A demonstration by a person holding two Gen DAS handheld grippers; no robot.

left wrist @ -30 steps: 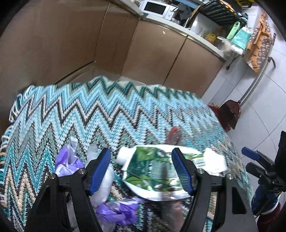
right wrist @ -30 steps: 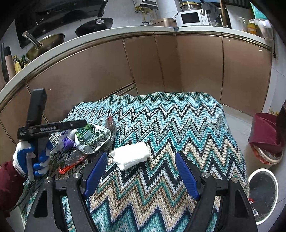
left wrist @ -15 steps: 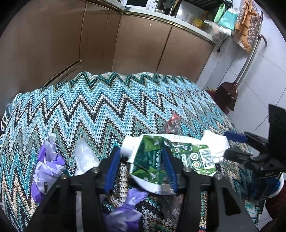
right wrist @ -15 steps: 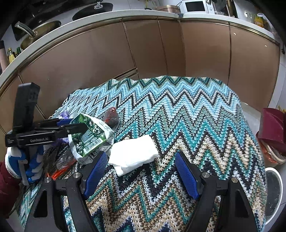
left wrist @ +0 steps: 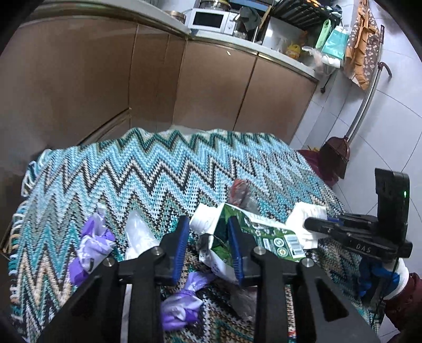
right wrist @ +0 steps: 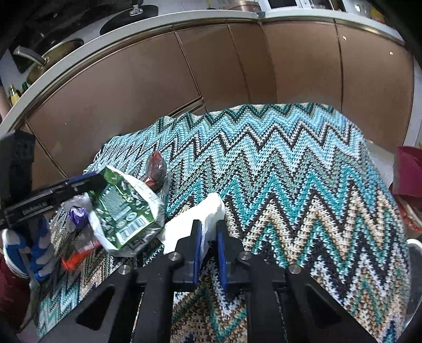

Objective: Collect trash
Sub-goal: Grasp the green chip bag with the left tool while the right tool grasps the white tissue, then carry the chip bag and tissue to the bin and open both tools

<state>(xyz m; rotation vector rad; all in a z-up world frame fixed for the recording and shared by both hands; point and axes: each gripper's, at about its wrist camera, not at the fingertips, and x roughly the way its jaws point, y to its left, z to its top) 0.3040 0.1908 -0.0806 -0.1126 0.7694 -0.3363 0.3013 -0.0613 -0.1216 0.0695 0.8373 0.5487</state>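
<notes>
Right hand-held gripper (right wrist: 209,246) is clamped on the white tissue (right wrist: 196,220). Left hand-held gripper (left wrist: 208,244), whose jaws have just been closing, pinches the green carton (left wrist: 253,232), part raised off the tabletop (right wrist: 290,163). Nothing is binned yet. Purple wrappers (left wrist: 91,244), clear plastic (left wrist: 137,234) and a red wrapper (left wrist: 238,188) remain. The bin is cut off at the frame edge.

place: home kitchen | signs: microwave (left wrist: 211,19), brown cabinets (right wrist: 211,66), frying pan (right wrist: 56,52)
</notes>
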